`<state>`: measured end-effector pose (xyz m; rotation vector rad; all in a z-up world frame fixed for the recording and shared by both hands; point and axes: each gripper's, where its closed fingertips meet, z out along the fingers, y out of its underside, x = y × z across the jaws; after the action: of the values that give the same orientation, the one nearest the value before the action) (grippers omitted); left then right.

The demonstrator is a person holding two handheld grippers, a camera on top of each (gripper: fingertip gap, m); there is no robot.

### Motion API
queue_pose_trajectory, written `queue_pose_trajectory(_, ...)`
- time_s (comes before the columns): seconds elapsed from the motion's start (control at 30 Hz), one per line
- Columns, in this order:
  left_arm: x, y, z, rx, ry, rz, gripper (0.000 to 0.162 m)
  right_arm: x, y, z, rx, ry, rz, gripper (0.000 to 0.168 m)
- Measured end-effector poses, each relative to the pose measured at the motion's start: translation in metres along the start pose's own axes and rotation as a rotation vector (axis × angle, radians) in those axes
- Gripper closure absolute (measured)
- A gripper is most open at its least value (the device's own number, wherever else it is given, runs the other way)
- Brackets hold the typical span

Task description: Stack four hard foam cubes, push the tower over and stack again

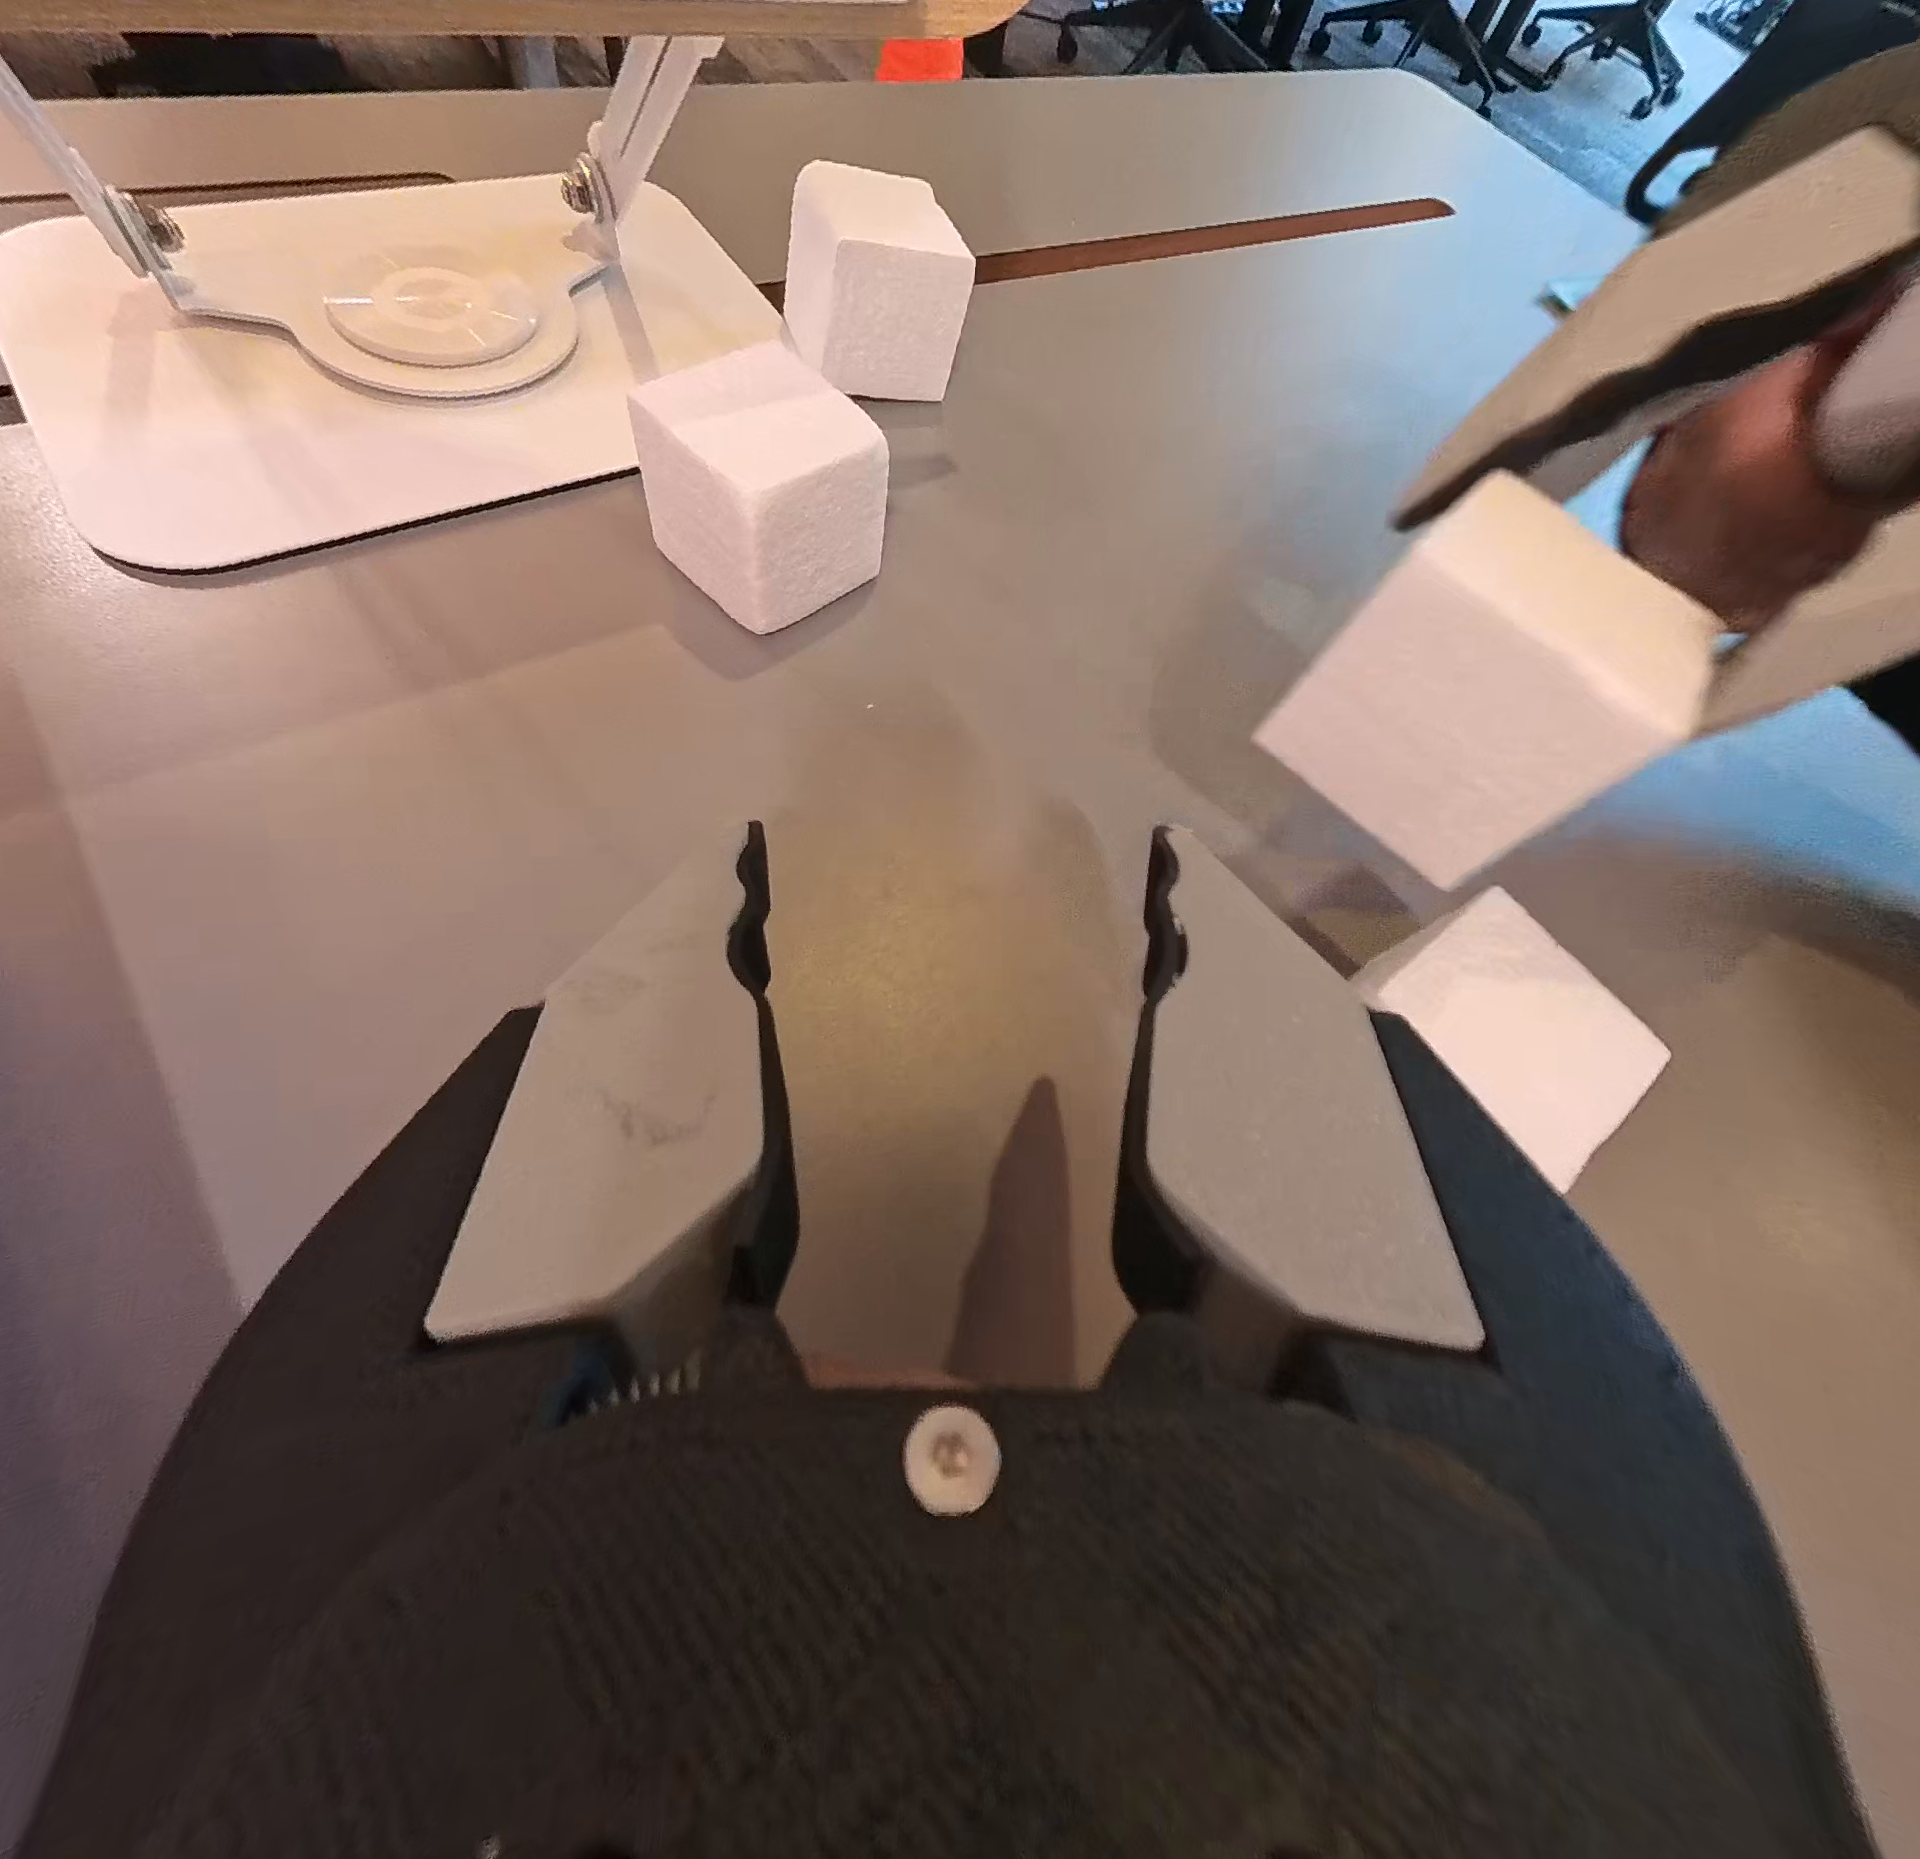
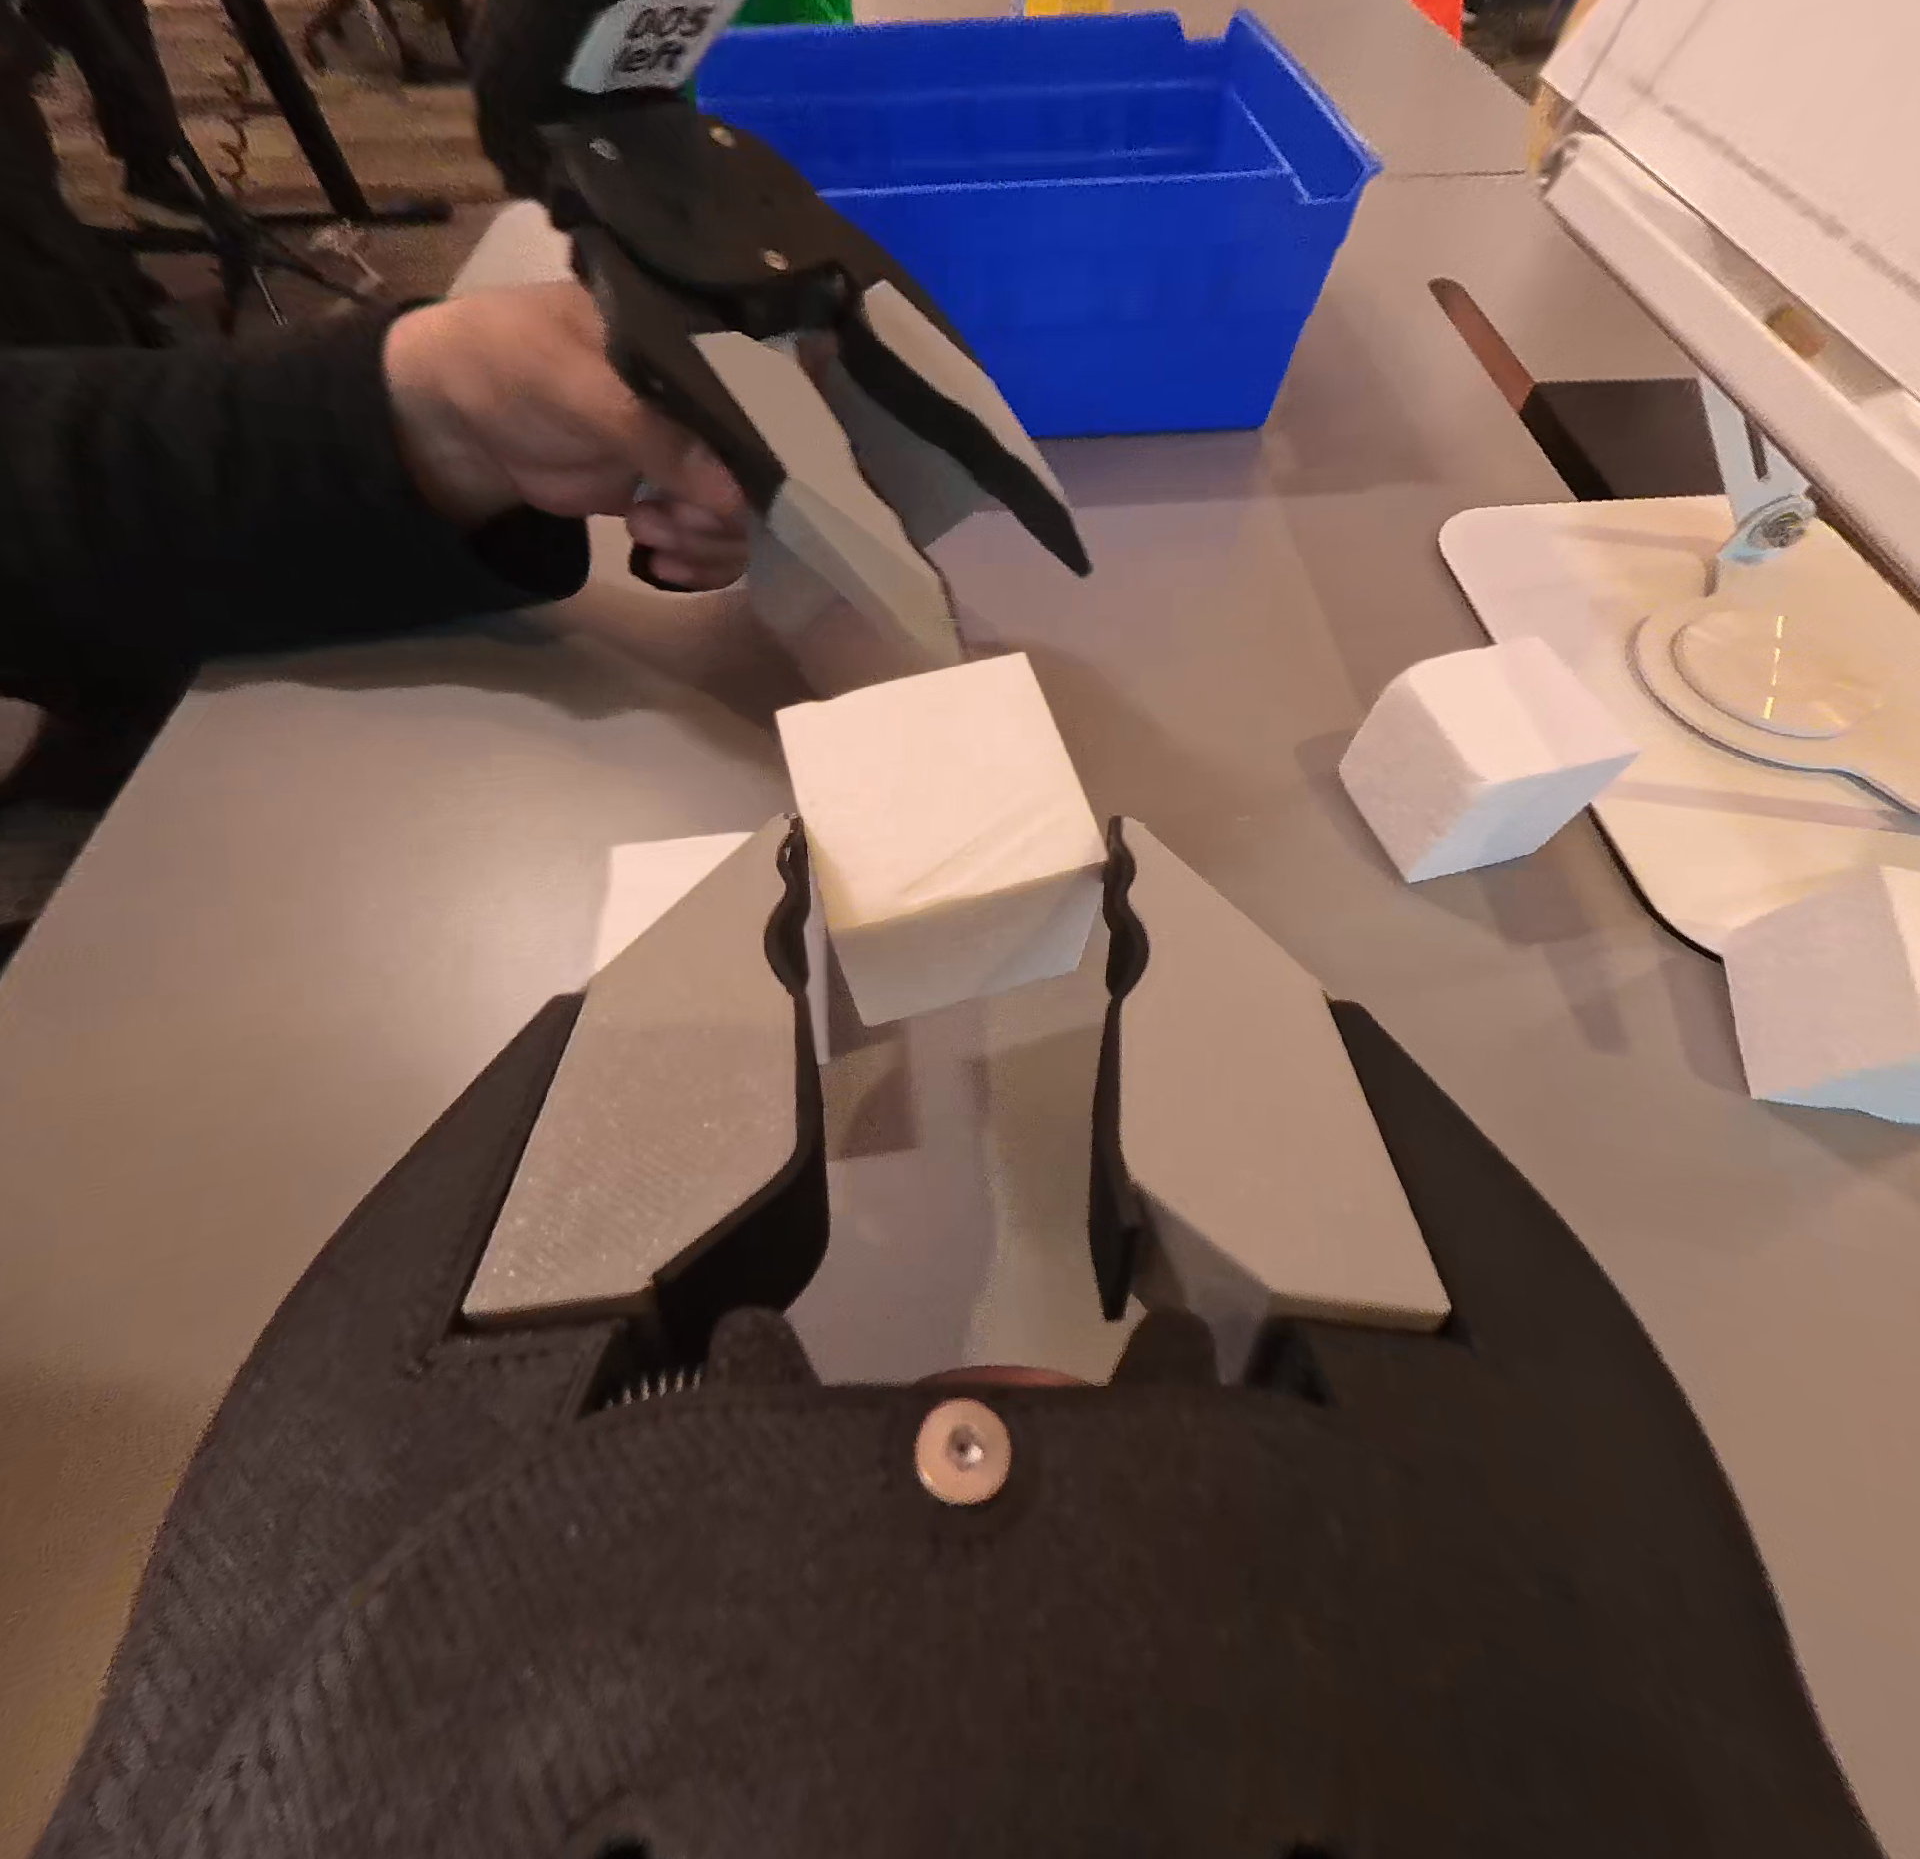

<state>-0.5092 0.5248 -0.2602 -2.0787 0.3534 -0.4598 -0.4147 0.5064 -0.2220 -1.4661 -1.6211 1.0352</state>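
Now we read the bench from left to right. On the far left a white stand base sits flat, and two foam cubes wait against its edge: the nearer cube touching the base, the farther cube just behind it, both loose and not yet stacked. In the middle our left hand-held gripper hovers over bare bench, jaws apart and empty, probably kept clear so the right side can work. To the right, the right hand-held gripper is clenched on a carried cube, held tilted in the air above a base cube resting on the bench, which we judge is the spot for the tower. A blue bin stands behind, apart from the cubes
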Motion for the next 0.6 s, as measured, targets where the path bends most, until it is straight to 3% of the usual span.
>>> queue_pose_trajectory(0.2, -0.002, 0.004, 0.003, -0.012, -0.007, 0.0, 0.09, -0.041, -0.005, -0.001, -0.062, 0.024, -0.019, 0.113)
queue_pose_trajectory(0.6, -0.004, 0.004, 0.003, -0.012, -0.012, -0.006, 0.091, -0.059, 0.004, 0.009, -0.108, 0.152, 0.053, 0.113)
